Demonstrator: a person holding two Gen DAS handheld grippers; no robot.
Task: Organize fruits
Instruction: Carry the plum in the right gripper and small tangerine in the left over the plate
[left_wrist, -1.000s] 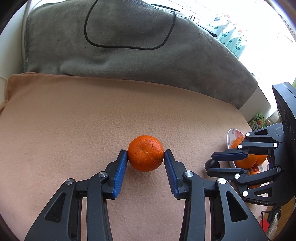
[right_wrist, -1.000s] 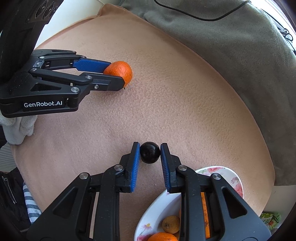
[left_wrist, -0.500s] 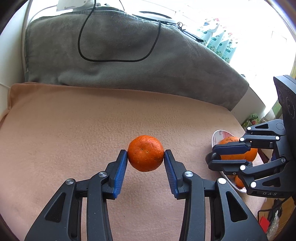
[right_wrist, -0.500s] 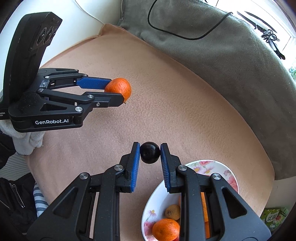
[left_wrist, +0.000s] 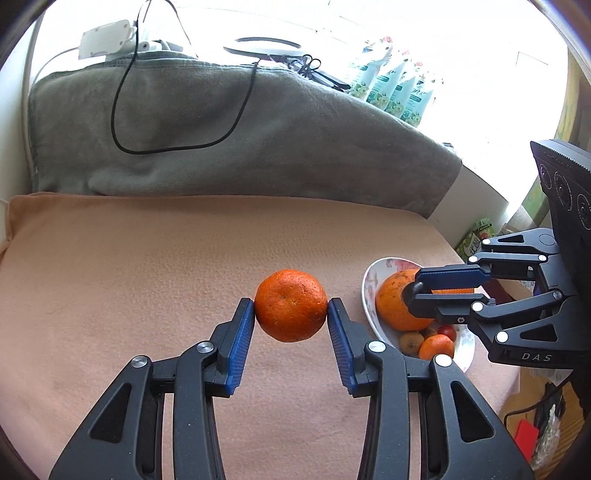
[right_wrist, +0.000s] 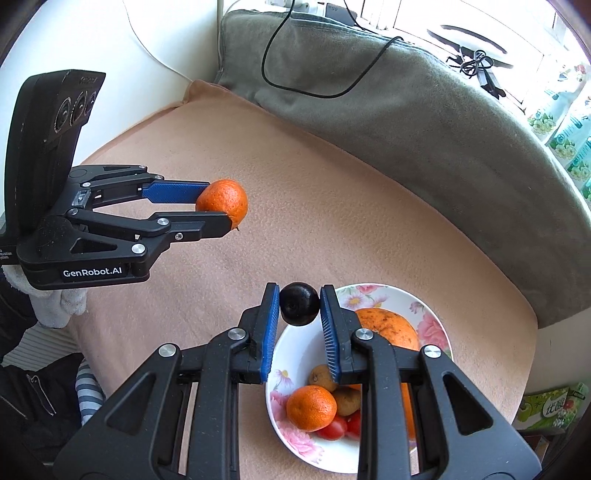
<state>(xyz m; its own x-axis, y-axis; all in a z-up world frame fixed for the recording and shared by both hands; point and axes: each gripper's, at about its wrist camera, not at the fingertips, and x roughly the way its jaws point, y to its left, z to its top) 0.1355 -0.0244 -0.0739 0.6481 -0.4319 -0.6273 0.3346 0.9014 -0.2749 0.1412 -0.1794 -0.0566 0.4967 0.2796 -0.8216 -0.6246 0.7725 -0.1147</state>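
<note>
At the left of the right-wrist view, the left gripper (right_wrist: 221, 212) pinches a mandarin (right_wrist: 222, 204) in the air above the peach blanket (right_wrist: 332, 221). At lower centre, the right gripper (right_wrist: 299, 314) clamps a dark round fruit (right_wrist: 299, 303) (perhaps a plum) at the rim of the floral bowl (right_wrist: 439, 325). The bowl already holds several fruits, so I judge only these two remain.

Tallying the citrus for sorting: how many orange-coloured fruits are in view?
3. One mandarin is held in the left hand-held gripper; a large orange and a small mandarin sit in the floral bowl. Others may be hidden behind the right hand-held gripper.
</note>
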